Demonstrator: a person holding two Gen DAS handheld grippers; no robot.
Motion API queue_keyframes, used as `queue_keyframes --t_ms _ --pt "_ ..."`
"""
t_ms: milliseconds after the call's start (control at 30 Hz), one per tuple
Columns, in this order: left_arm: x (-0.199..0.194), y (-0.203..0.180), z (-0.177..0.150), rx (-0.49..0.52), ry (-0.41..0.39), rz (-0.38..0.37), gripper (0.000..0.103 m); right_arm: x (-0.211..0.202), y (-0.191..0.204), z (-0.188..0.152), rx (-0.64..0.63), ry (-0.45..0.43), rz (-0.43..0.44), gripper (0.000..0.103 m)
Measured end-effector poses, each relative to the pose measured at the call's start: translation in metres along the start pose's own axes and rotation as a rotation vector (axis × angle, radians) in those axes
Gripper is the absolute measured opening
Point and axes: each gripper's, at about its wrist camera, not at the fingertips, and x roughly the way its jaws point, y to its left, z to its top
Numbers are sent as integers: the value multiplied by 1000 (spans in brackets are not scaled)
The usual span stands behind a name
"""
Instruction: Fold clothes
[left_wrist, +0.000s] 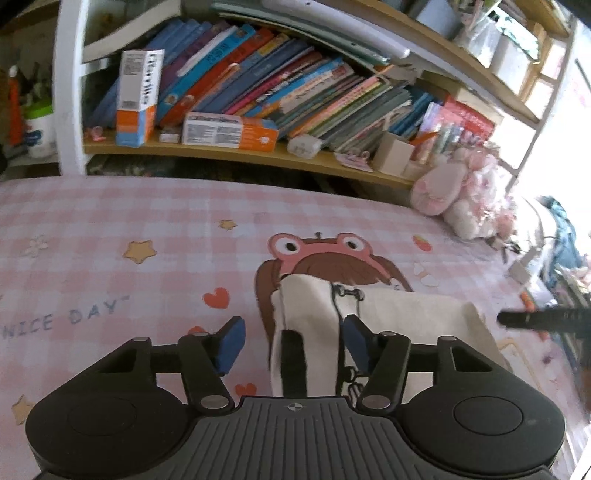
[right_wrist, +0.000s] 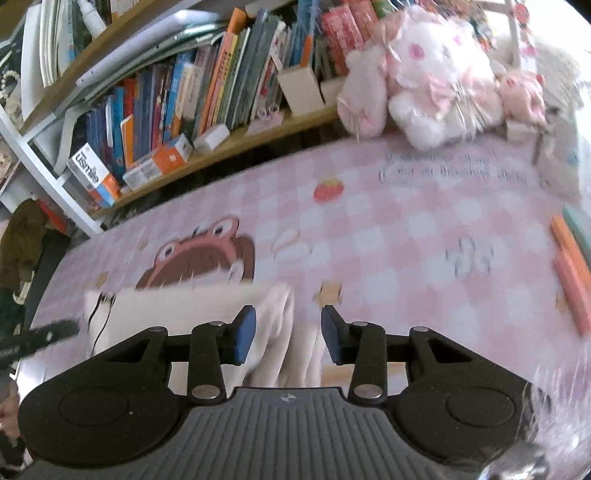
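Left gripper (left_wrist: 291, 341) stands half open around a folded cream garment's (left_wrist: 399, 314) edge, pads not pressing. Right gripper (right_wrist: 288, 334) gapes narrower, straddling its bunched corner.

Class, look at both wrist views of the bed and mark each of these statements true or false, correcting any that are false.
1. The cream garment lies on a pink checked bedsheet. True.
2. The left gripper is fully shut, its pads touching each other. False: its pads stand apart, with the garment's edge between them.
3. A white and pink plush toy sits at the far edge of the bed. True.
4. The shelf behind the bed is bare. False: it holds a row of books and several boxes.
5. The right gripper holds an orange box. False: only the garment's bunched edge lies between its pads.
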Motion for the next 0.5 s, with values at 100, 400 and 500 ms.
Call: queue_keyframes --t_ms 100,400,500 --pt "7 3 1 4 2 -51 57 -5 9 -19 -7 18 -37 37" --pt "36 40 9 -325 -25 -297 4 7 18 -43 12 62 -136 17" --pt "58 59 8 -479 18 -257 4 10 25 -44 -28 63 -157 16"
